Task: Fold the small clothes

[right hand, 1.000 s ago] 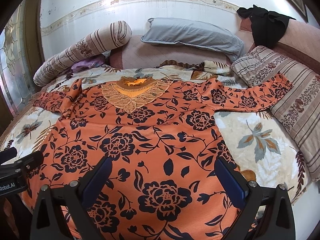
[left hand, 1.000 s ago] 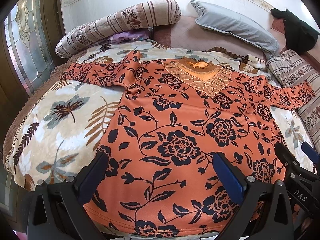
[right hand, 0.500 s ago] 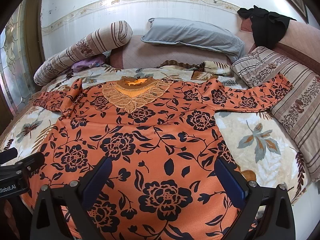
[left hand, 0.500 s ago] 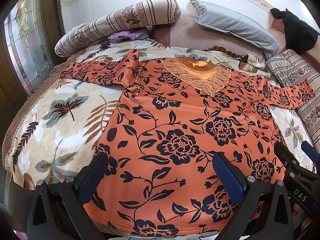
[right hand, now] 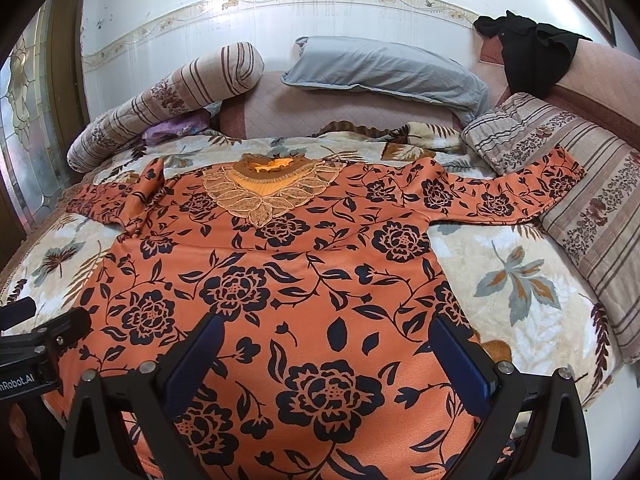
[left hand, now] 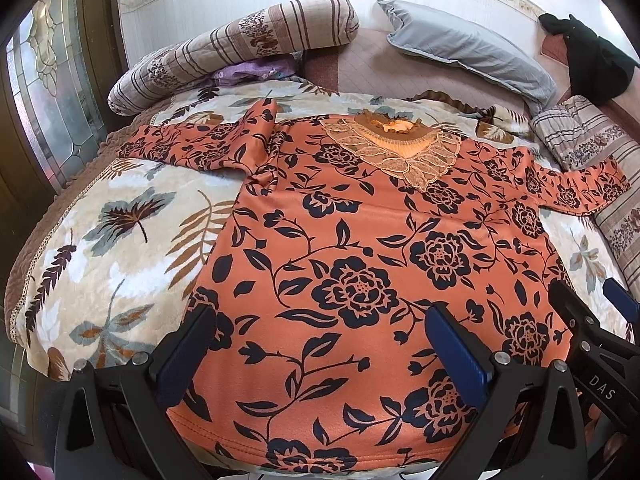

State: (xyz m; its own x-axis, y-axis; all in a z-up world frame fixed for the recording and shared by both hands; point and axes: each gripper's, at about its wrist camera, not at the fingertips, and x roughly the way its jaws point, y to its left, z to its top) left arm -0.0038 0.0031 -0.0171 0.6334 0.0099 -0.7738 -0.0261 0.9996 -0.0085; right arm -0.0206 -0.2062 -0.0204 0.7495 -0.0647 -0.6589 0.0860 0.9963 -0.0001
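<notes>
Blue-padded black fingers of the left gripper (left hand: 320, 350) are spread wide, nothing pinched between them; they are held over the lower hem area of an orange long-sleeved top with a black flower-and-vine print (left hand: 360, 264). Whether the pads touch the fabric cannot be told. The right gripper (right hand: 326, 360) is likewise spread wide and empty, held over the same hem area further toward the garment's right-hand side. Each gripper is seen at the edge of the other's view, the two close beside each other.

The orange top is laid flat, front up, on a cream plush blanket with grey and brown leaf print (left hand: 120, 240) that covers the bed. A tan lace collar panel (left hand: 404, 152) is seen at the neckline, on the far side from the grippers. One sleeve is stretched out to the left with a raised fold near the shoulder; the other sleeve is stretched to the right, its cuff resting on a beige striped floral cushion (right hand: 580, 208).

Beyond the top, a beige striped bolster roll (left hand: 240, 44) is laid at the far left with a purple cloth (left hand: 256, 72) tucked under it. A grey pillow (right hand: 384, 68) is propped against a pink quilted headboard (right hand: 280, 116). A black garment (right hand: 532, 52) is draped over the headboard's right corner. Patterned frosted glass (left hand: 44, 92) is seen at the left edge.
</notes>
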